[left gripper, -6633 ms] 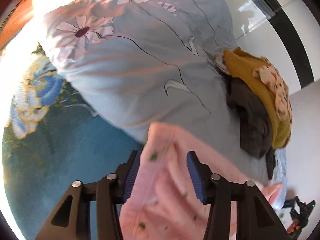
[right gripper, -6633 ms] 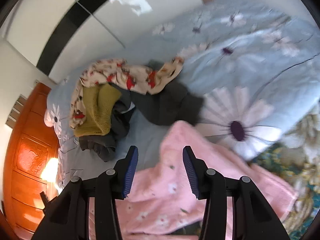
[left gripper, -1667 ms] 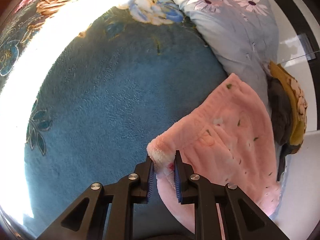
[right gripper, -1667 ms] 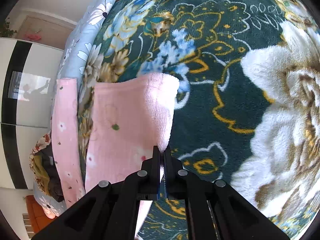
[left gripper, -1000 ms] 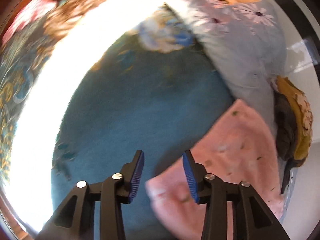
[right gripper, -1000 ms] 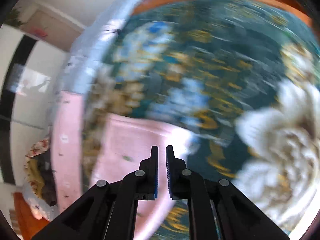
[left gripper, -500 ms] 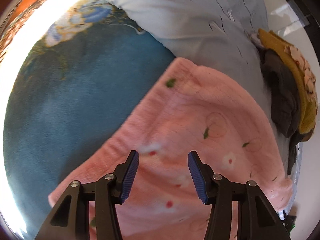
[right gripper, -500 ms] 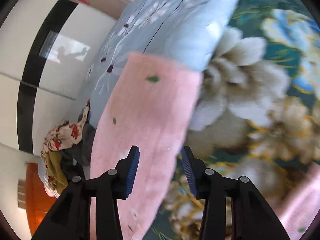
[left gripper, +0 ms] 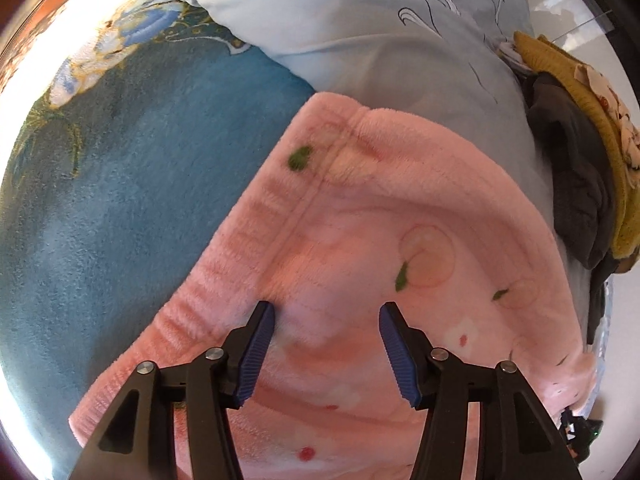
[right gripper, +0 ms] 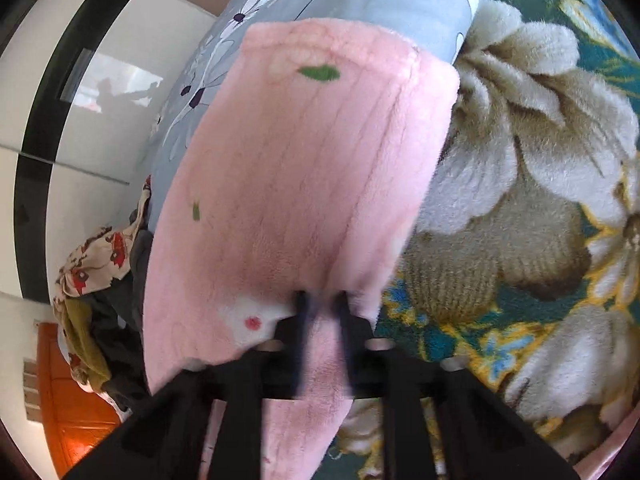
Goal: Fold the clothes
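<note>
The pink garment (left gripper: 360,240) lies on the blanket (left gripper: 120,200), its far edge against the grey quilt (left gripper: 360,32). The left gripper (left gripper: 326,322) is spread, pressed down over the fleece. The right gripper (right gripper: 320,304) is blurred; I cannot tell its state. The fleece looks soft, light and limp, best pinched at the ribbed hem or a corner. No writing shows.
</note>
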